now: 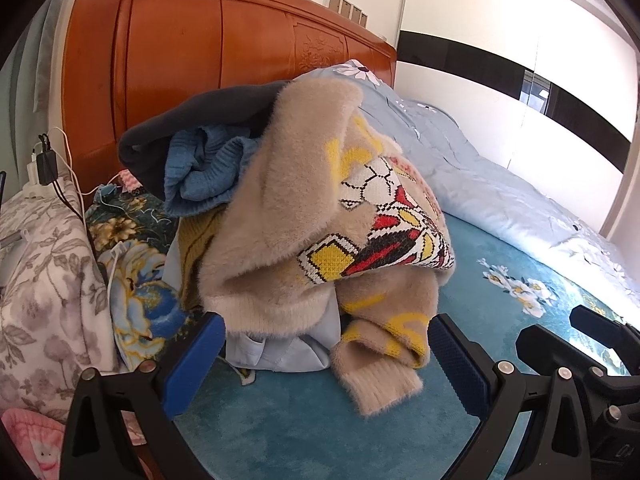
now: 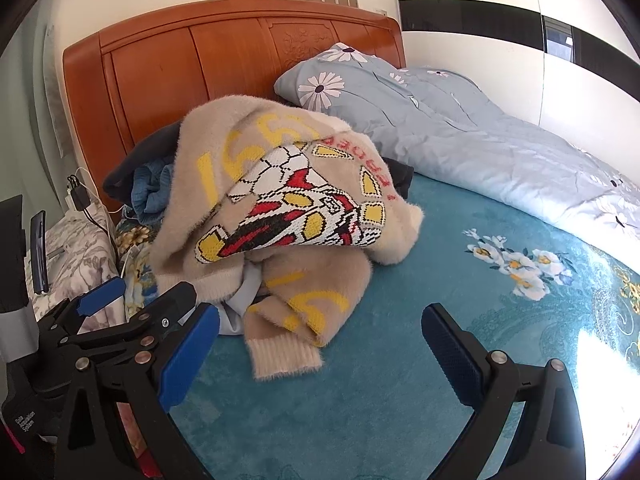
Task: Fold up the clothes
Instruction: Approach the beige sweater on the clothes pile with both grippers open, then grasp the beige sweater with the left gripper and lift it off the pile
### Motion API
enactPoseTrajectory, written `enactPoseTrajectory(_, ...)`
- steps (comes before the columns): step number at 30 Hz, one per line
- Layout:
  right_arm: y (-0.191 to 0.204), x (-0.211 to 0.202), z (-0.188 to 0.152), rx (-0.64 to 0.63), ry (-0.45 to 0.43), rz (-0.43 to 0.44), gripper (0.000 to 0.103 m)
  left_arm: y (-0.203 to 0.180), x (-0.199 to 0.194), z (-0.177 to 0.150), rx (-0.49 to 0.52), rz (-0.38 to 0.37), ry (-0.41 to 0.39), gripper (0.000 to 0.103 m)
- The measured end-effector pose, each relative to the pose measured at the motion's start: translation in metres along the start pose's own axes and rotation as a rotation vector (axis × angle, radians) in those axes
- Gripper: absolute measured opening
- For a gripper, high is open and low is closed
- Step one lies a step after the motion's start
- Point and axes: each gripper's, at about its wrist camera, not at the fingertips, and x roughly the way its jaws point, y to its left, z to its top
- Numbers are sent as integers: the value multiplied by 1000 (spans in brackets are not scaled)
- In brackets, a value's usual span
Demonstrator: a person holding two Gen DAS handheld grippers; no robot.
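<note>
A pile of clothes lies on the bed by the headboard. On top is a fuzzy beige sweater (image 1: 280, 208) with yellow, red and white pattern; it also shows in the right wrist view (image 2: 280, 208). Its ribbed cuff (image 1: 380, 384) hangs toward me. Under it are a blue knit (image 1: 200, 172), a dark garment (image 1: 192, 120) and a pale blue shirt (image 1: 276, 352). My left gripper (image 1: 326, 364) is open, its fingers either side of the sweater's sleeve, just short of it. My right gripper (image 2: 320, 348) is open, empty, near the cuff (image 2: 284, 352).
The teal floral bedspread (image 1: 500, 280) covers the bed. A light blue daisy quilt (image 2: 460, 140) lies along the right. The wooden headboard (image 1: 200, 48) stands behind. Floral pillows (image 1: 40, 264) and chargers with cables (image 1: 44, 164) are at left. The left gripper's body shows in the right view (image 2: 100, 320).
</note>
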Motion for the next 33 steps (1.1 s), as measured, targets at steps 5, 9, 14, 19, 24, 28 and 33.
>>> enactPoseTrajectory(5, -11, 0, 2, 42, -8, 8, 101, 0, 3, 6, 9, 5, 1, 103)
enactPoseTrajectory(9, -11, 3, 3, 34, -3, 11, 101, -2, 4, 8, 20, 24, -4, 103)
enactPoseTrajectory(14, -12, 5, 2, 29, -4, 21, 101, -3, 2, 10, 24, 26, -9, 103)
enactPoseTrajectory(19, -15, 6, 2, 37, -6, 23, 101, -4, 1, 12, 31, 28, -17, 103)
enactPoseTrajectory(24, -22, 8, 1, 50, -1, 17, 101, -3, 6, 15, 40, 38, -16, 103)
enactPoseTrajectory(28, -29, 10, -3, 57, 7, 9, 101, -1, 14, 26, 66, 48, -22, 103)
enactPoseTrajectory(33, -44, 10, -8, 78, 15, -17, 101, 11, 37, 67, 55, 15, -32, 103)
